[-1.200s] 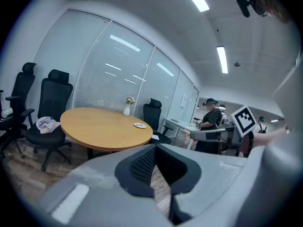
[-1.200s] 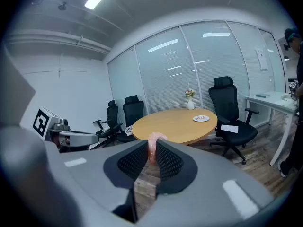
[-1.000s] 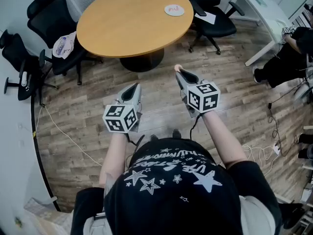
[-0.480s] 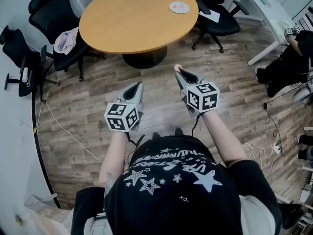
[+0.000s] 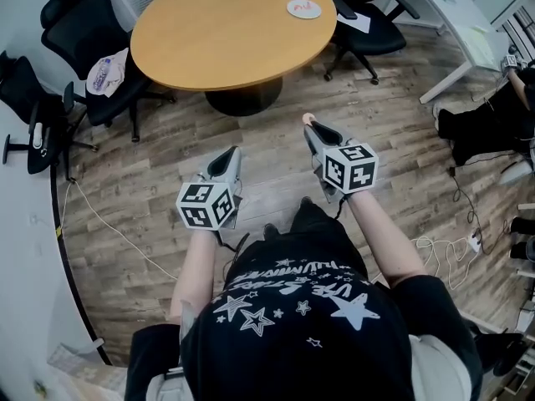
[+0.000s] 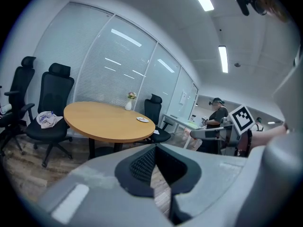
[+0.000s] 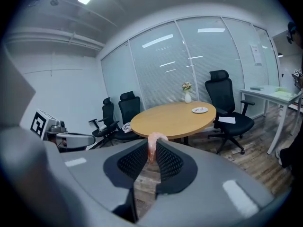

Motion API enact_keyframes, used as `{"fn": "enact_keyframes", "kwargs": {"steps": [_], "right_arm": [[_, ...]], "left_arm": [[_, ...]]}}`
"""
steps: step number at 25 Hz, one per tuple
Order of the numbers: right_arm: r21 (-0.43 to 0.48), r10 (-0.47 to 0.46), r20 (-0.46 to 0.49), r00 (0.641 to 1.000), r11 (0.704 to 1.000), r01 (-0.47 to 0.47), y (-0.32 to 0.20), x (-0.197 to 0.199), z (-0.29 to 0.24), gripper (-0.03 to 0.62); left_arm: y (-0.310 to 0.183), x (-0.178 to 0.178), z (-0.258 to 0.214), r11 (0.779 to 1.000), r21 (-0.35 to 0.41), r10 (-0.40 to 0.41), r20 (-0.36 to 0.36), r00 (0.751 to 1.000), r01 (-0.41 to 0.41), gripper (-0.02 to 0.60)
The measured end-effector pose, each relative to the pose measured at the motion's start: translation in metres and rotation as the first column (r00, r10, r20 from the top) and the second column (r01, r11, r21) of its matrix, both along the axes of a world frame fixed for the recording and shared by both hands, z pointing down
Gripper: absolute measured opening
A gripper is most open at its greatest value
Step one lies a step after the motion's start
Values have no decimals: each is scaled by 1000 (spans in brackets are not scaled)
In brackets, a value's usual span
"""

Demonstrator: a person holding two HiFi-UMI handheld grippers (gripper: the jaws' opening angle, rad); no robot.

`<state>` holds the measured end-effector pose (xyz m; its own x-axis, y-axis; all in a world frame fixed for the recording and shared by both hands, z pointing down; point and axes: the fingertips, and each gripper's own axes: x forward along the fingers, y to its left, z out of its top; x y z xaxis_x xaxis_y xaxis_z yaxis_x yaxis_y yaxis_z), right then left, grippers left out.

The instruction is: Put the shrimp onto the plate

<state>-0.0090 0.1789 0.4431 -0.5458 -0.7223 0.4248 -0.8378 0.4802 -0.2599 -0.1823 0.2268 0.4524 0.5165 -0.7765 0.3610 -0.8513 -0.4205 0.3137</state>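
A pink shrimp (image 7: pixel 152 147) sticks up between the pads of my right gripper (image 7: pixel 152 143), which is shut on it. In the head view the shrimp (image 5: pixel 308 118) shows at the tip of that gripper (image 5: pixel 311 126), held over the wooden floor short of the round wooden table (image 5: pixel 226 36). The small white plate (image 5: pixel 303 8) lies at the table's far right; it also shows as a plate (image 7: pixel 200 109) ahead in the right gripper view. My left gripper (image 5: pixel 232 153) hangs alongside, tips together and holding nothing (image 6: pixel 155 148).
Black office chairs (image 5: pixel 71 23) ring the table, one with a plastic bag (image 5: pixel 104 73) on its seat. A white vase (image 7: pixel 188 97) stands on the table's far side. A white desk (image 5: pixel 456 23) and a person in black (image 5: pixel 493 111) are at the right. Cables (image 5: pixel 109 224) lie on the floor.
Both grippers keep almost the same pose, and the shrimp stays held. The person's leg has come forward under the grippers, and the view has shifted slightly.
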Motion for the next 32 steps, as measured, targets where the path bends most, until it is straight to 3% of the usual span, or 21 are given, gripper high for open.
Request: {"fn": "enact_keyframes", "kwargs": {"steps": [8, 15, 32], "right_arm": [[-9, -7, 8, 1000, 1000, 7, -25, 3, 7, 56], [-26, -43, 44, 998, 999, 44, -80, -2, 19, 56], [-52, -99, 71, 993, 993, 103, -237, 21, 25, 57]], "left_arm": [[-17, 0, 5, 1000, -10, -23, 4, 1000, 23, 2], [-54, -5, 8, 998, -12, -67, 31, 997, 67, 2], [-198, 26, 9, 992, -36, -117, 36, 992, 118, 2]]}}
